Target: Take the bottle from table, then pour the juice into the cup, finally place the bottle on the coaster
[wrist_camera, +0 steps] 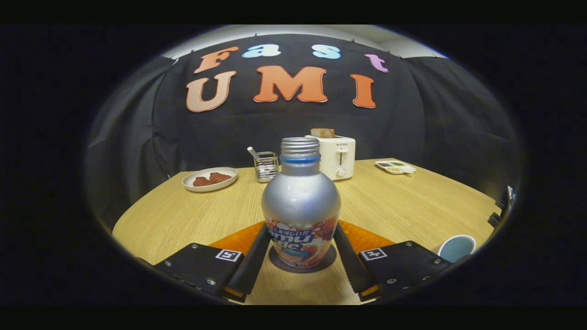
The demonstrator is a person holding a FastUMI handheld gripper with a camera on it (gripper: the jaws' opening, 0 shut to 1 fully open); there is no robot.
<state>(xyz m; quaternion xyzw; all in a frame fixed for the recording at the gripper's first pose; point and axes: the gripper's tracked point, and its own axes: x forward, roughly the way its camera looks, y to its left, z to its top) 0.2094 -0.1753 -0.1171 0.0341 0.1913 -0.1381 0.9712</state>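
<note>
Bottle (301, 206) dead centre: a silver metal one, bulbous at the shoulder, with a threaded uncapped neck, a blue ring beneath the threads and a bright printed wrap round its lower half. It stands upright on a dark round coaster (280, 265), which lies on an orange mat (367, 238) atop the pale wood-grain table (403, 201). The gripper (300, 256) has its 2 black fingers (251, 266) flanking the bottle at label height, each lying close against a side, though whether both pads actually press I cannot tell.

Judging from this, the last step is in hand: the bottle looks seated, so the fingers should part evenly and draw straight back, no sideways nudge, because that smooth rounded metal will slide or tip easily with its open neck. The coaster's matte face should help hold the base.

The light blue cup (456, 247) sits beside the right finger, well clear. Far beyond stand a white toaster (338, 158), a wire utensil holder (266, 166), a white plate of brown food (210, 178) and a small divided dish (395, 167).
</note>
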